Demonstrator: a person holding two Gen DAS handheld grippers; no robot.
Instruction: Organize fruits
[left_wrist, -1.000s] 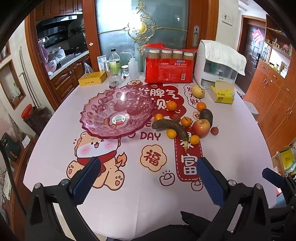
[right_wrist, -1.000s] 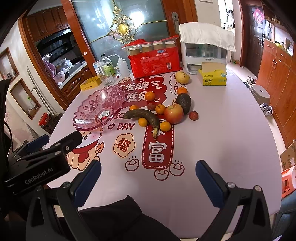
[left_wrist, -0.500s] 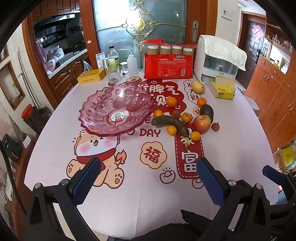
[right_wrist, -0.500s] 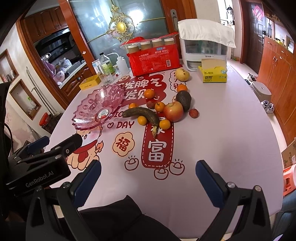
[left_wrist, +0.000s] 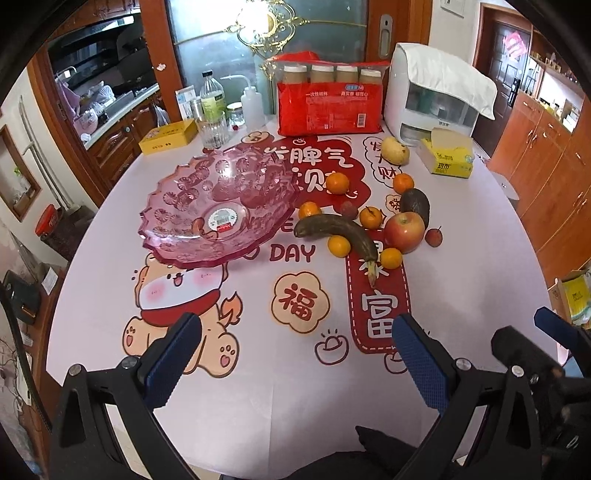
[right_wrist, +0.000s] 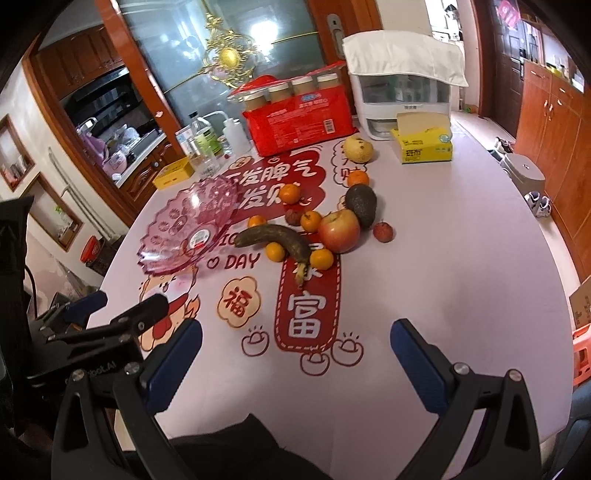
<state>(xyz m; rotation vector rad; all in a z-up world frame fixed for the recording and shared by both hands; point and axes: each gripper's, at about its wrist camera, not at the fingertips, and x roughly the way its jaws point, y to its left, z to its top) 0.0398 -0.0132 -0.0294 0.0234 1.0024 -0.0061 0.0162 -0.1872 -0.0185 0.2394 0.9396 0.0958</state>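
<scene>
Blue-padded and spread wide with nothing between their fingers, the left gripper (left_wrist: 295, 354) and right gripper (right_wrist: 295, 354) hang over the near edge of the table (left_wrist: 480, 295). Well beyond them the fruit lies loose on the cloth: a blackened banana (left_wrist: 338, 232) touching a red apple (left_wrist: 404, 232), with an avocado (left_wrist: 415, 205), small oranges (left_wrist: 338, 245) and a pear (left_wrist: 394, 150) around. Just left of the cluster sits the pink glass bowl (left_wrist: 184, 206), holding no fruit.

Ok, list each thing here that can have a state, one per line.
left gripper: open, holding nothing
right gripper: open, holding nothing
pink bowl: upright, no fruit inside
banana: blackened, lying on the table
apple: whole, touching the avocado
pear: on the table, apart from the cluster
tissue box: opened
clear bottle: upright, capped
</scene>
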